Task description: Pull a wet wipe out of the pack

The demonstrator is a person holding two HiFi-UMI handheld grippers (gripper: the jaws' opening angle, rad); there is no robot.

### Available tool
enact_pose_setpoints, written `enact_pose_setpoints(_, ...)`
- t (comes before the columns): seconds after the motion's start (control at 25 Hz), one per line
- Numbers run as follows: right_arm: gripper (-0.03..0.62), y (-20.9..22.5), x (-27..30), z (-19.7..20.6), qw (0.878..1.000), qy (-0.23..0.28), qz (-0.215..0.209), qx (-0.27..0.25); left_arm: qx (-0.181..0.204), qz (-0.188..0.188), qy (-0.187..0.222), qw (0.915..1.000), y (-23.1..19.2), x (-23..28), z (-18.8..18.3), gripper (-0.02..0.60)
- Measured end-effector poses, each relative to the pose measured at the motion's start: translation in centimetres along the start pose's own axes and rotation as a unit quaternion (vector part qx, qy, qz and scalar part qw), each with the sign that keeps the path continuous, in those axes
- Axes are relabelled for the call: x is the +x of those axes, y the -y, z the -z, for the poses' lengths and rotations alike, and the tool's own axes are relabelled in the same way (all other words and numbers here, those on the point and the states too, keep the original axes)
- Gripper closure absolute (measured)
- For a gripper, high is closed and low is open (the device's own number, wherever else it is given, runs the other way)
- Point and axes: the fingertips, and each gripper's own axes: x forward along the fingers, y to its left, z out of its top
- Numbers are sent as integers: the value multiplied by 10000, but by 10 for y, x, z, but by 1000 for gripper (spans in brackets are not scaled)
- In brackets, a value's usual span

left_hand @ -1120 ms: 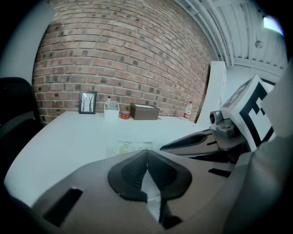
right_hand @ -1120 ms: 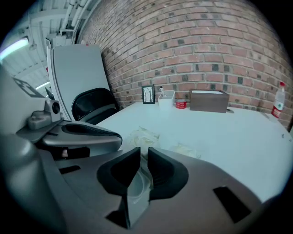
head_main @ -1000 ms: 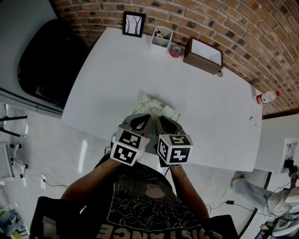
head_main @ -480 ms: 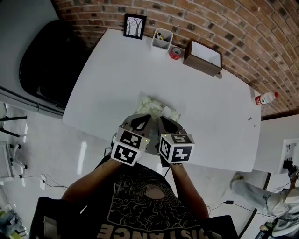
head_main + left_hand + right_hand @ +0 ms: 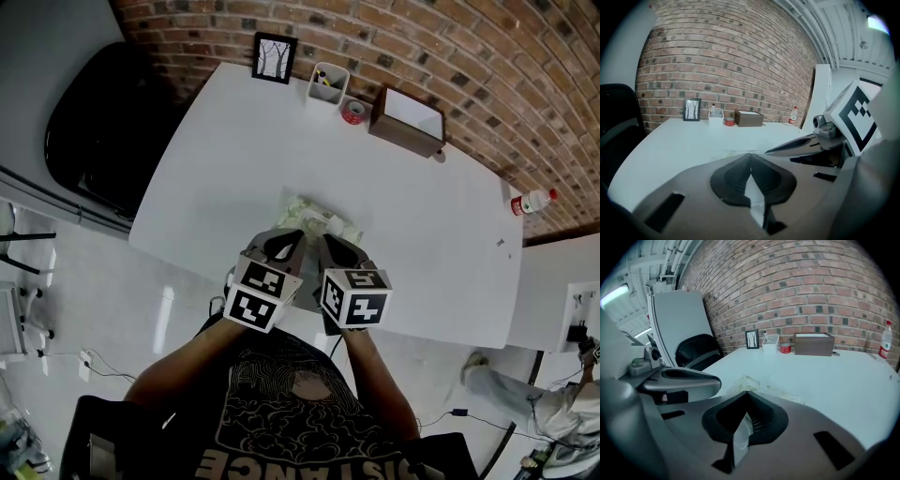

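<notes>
The wet wipe pack (image 5: 319, 217) is laid flat on the white table (image 5: 234, 159), close to the near edge and about midway along it. Both grippers are held side by side just short of the pack's near side, above the near edge. The left gripper (image 5: 292, 236) is seen in its own view with its jaws brought together, tips meeting; only a pale sliver is seen in the gap below the tips, and what it is cannot be told. The right gripper (image 5: 328, 240) is likewise closed, tips touching, with the pack (image 5: 749, 380) seen just beyond them and not gripped. Along the far edge are set a framed picture (image 5: 275, 58), a white pen holder (image 5: 326, 82), a red tape roll (image 5: 353, 111) and a brown box (image 5: 407, 117). A bottle (image 5: 531, 202) is placed at the far right corner.
</notes>
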Motion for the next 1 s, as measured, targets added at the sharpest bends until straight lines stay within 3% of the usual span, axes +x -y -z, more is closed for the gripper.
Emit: enact_pose_setpoints(1.0, 577, -11, -24, -27, 9982, 508, -200, -246, 33, -210, 216, 9995, 12, -13, -9, 569)
